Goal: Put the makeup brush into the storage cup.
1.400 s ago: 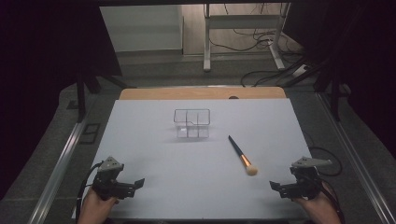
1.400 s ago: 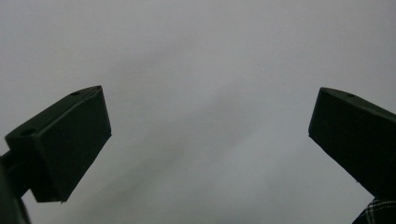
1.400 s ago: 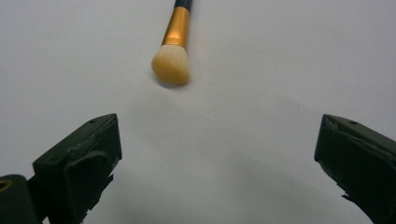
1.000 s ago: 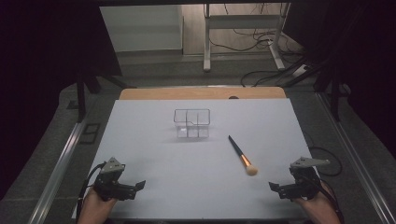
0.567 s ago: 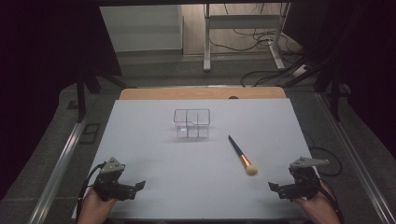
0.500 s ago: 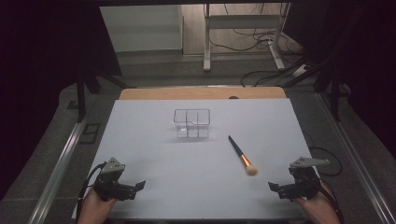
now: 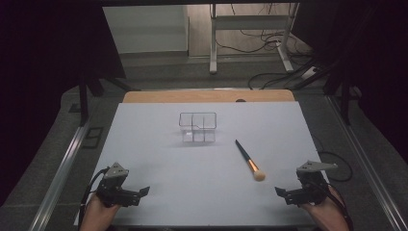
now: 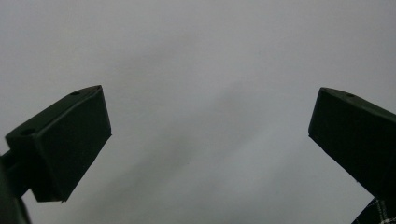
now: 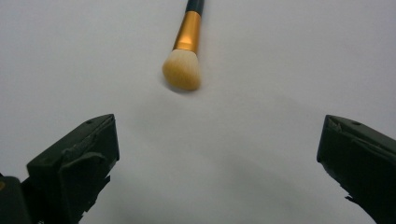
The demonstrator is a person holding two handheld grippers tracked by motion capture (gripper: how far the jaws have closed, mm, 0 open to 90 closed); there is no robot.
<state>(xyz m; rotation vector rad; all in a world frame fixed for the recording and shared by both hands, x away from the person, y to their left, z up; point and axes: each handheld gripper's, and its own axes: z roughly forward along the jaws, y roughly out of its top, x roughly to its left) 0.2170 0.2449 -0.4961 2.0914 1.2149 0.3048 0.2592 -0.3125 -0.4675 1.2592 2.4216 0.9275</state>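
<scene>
Brush lay near the bench's right front corner, just beyond the right gripper, jaws spread; left gripper spread too

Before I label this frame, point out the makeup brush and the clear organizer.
makeup brush (image 7: 250, 160), high view, on its handle near the gold band.
clear organizer (image 7: 197, 114), high view, on its far rim.

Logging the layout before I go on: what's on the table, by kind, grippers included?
Brush: 1
Clear organizer: 1
Grippers: 2, left gripper and right gripper, both open and empty
Total: 4
</scene>
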